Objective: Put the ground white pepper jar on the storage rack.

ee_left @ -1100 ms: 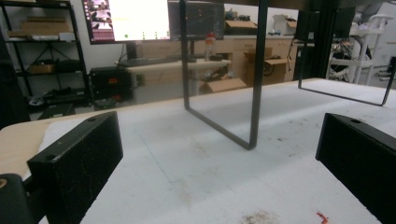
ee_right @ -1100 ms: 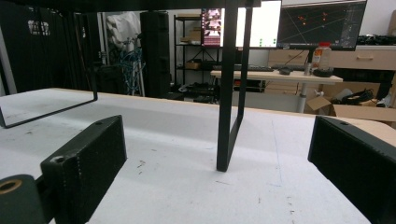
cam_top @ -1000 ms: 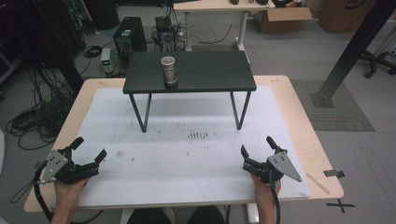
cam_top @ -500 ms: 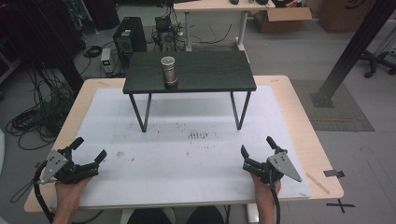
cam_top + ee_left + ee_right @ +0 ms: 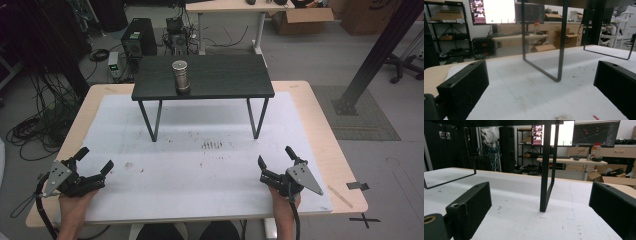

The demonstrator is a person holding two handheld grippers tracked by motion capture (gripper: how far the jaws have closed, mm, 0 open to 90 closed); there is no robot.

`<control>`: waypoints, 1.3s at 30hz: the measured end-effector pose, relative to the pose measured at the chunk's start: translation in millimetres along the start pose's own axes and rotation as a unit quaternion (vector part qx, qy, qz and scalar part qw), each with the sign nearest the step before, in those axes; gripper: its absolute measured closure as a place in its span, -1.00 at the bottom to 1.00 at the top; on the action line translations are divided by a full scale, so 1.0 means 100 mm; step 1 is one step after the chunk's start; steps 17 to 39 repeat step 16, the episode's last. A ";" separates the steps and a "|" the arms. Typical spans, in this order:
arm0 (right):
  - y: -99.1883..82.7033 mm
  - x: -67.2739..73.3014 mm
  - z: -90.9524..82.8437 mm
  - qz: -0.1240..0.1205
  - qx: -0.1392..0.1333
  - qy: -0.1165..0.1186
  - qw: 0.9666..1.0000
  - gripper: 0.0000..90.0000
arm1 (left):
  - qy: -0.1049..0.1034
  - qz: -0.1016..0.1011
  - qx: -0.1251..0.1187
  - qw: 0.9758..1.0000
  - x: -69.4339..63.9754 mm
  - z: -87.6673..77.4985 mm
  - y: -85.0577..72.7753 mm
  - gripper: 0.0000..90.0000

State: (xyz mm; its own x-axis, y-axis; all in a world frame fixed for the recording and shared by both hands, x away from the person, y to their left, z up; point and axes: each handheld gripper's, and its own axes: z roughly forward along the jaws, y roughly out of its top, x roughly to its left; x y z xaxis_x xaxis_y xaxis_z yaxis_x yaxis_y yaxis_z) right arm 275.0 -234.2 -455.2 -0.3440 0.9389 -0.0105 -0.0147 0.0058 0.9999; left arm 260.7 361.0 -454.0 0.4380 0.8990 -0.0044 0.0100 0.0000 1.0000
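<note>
Metal cylinder [image 5: 180,75] stands on the black shelf [image 5: 220,79], both claws agape.

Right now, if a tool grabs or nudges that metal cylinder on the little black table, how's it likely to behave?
The metal cylinder looks like solid steel, so probably heavy for its size and rigid. Its shiny sides may be slippery between flat jaws. It stands upright, taller than wide, so a high push could tip it; once on its side it would likely roll across the black table.
</note>
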 end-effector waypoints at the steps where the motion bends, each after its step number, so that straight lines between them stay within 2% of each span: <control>1: 0.00 0.00 0.00 0.000 0.000 0.000 1.000 -0.91 | 0.000 -0.001 0.000 1.000 0.00 0.00 0.00 -0.99; 39: 0.00 0.00 0.00 0.000 0.000 0.000 1.000 -0.91 | 0.001 -0.002 -0.003 1.000 0.00 -0.01 0.00 -0.99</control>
